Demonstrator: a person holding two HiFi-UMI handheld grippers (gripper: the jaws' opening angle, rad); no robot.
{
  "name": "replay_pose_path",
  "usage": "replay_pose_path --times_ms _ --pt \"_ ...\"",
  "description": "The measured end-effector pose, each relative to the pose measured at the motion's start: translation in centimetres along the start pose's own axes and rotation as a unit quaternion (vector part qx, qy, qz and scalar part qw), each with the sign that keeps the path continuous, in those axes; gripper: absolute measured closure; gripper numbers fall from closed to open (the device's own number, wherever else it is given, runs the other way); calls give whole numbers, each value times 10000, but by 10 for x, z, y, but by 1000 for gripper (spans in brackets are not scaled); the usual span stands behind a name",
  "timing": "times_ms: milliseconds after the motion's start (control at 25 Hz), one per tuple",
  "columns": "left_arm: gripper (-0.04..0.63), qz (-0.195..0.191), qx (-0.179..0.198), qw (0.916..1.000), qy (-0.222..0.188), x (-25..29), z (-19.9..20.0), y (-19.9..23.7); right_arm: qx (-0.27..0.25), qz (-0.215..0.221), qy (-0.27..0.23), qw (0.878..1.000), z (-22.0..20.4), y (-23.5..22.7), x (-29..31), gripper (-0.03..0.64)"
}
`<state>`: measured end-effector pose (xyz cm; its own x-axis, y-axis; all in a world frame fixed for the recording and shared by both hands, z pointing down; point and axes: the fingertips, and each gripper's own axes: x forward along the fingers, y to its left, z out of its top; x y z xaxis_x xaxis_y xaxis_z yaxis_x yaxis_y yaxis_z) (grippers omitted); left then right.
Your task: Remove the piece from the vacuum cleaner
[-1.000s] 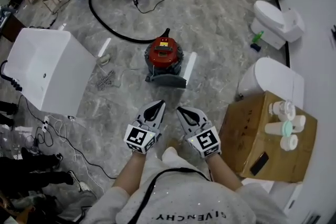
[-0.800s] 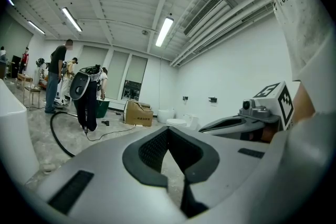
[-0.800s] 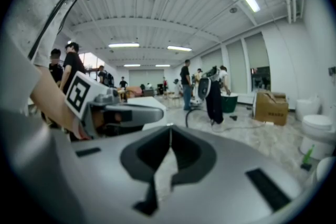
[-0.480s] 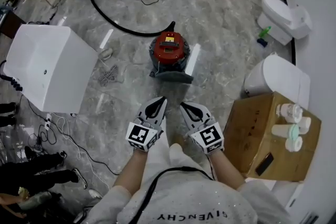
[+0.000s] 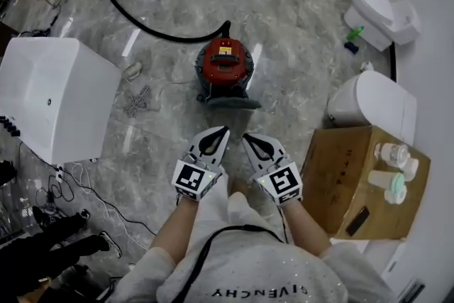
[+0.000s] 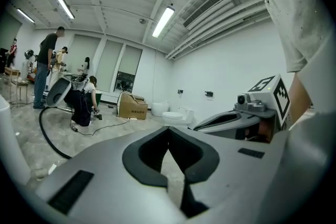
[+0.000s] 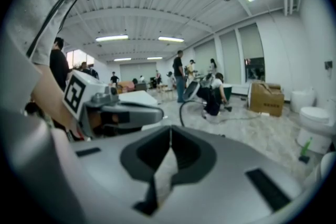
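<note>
A red round vacuum cleaner [image 5: 224, 62] stands on the marble floor, with a grey piece [image 5: 228, 100] at its near side. Its black hose [image 5: 142, 26] curves away to the far left. My left gripper [image 5: 224, 130] and right gripper [image 5: 246, 138] hang side by side in front of my body, short of the vacuum and apart from it. Both are shut with nothing between the jaws. In the left gripper view the jaws [image 6: 169, 129] meet and the vacuum is hidden; the same holds in the right gripper view [image 7: 170, 129].
A white cabinet [image 5: 50, 99] stands at the left with loose cables [image 5: 136, 103] beside it. At the right is a cardboard box [image 5: 347, 181] with bottles [image 5: 391, 167] on top, and toilets [image 5: 372, 106] along the wall. People stand at the far end.
The head view has shifted a little, so the vacuum cleaner sits slightly higher in the picture. Both grippers stay shut and side by side.
</note>
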<state>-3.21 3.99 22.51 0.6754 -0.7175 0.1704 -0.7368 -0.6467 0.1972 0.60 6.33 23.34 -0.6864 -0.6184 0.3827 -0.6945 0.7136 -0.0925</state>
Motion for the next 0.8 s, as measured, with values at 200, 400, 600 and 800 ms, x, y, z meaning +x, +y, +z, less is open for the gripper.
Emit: replay_pose_path --times_ms 200,400,600,800 --pt "572 -102 -68 9997 189 14 -15 27 101 -36 130 9999 -6 -9 28 601" --pt "572 -285 -121 9989 365 28 -31 49 240 -127 268 9993 -16 -20 54 601" --pt "572 -512 -100 9975 487 44 -44 67 299 -225 382 9986 -25 -29 79 601" --pt "572 -689 -114 9960 560 62 -62 85 354 -349 486 9976 -38 -41 100 601"
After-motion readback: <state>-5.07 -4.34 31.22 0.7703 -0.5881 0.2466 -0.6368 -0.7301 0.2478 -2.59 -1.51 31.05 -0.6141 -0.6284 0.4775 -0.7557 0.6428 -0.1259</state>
